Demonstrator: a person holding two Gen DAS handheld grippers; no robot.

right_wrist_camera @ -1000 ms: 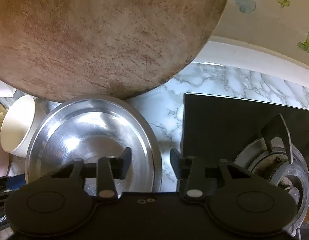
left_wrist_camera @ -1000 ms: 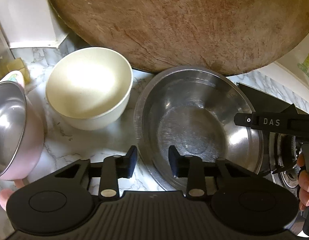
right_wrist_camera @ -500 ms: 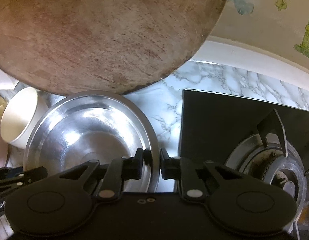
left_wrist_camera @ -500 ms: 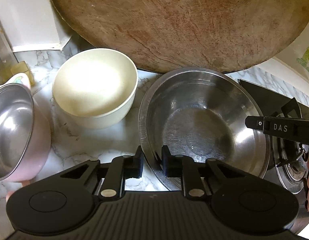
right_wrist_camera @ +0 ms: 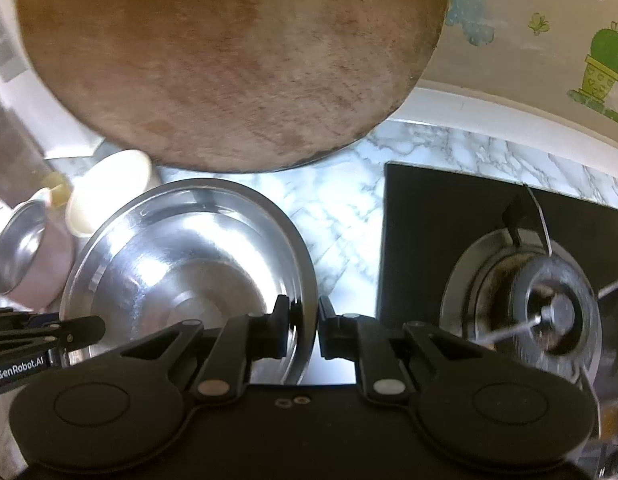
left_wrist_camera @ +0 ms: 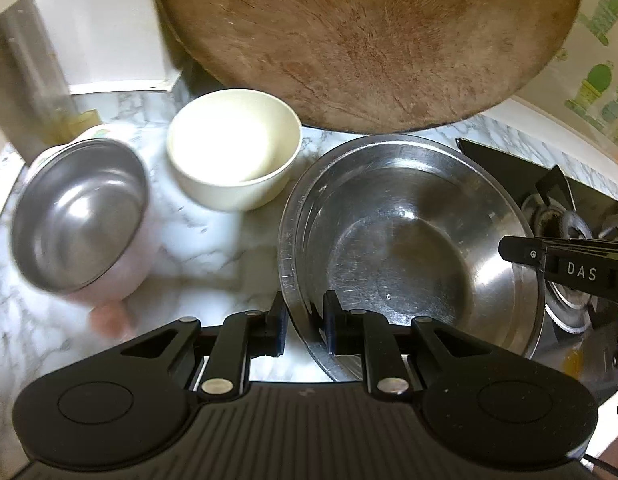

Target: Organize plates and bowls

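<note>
The big steel bowl (left_wrist_camera: 409,240) is pinched at its near rim by the left gripper (left_wrist_camera: 305,328) and at its right rim by the right gripper (right_wrist_camera: 305,330), beside the white bowl (left_wrist_camera: 235,148).

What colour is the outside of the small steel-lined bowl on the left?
Pale pink outside the small bowl, best in the left wrist view.

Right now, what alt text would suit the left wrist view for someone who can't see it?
The left gripper pinches the near rim of a large steel bowl on a marble counter. A cream bowl and pink steel-lined bowl stand left; a round wooden board leans behind.
</note>
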